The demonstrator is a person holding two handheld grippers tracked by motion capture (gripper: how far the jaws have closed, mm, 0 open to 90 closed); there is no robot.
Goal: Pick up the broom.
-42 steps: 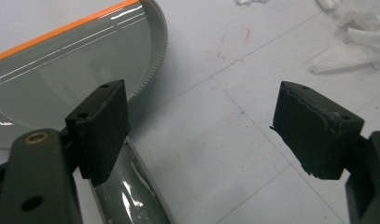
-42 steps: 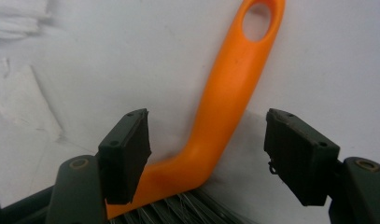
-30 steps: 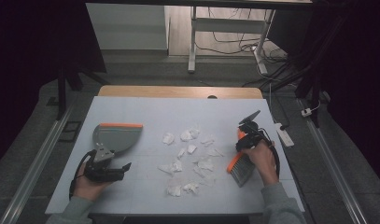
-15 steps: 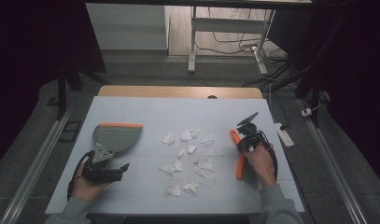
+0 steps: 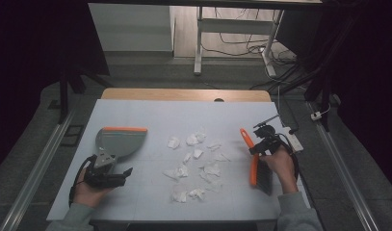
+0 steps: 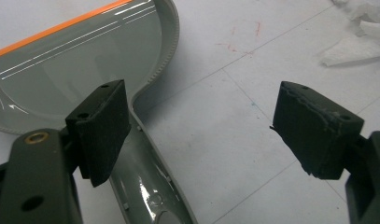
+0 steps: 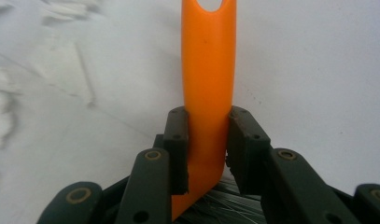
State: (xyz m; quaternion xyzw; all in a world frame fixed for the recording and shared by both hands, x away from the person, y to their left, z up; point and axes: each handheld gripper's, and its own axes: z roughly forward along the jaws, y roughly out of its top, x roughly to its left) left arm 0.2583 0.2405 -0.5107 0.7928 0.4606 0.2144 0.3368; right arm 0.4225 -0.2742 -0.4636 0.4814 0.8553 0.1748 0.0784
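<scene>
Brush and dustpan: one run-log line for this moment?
right claw: shut on brush handle | left claw: open over dustpan handle | paper scraps: unswept

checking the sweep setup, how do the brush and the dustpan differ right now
The brush, orange-handled with dark bristles, is clamped in the right gripper; the dustpan lies flat on the table, not gripped, its handle under the open left gripper. The brush is long and narrow; the dustpan is broad and grey. The brush is right of the paper scraps, the dustpan left. Both carry orange.

Glossy grey plastic dustpan, smooth orange plastic brush handle, crumpled paper scraps
</scene>
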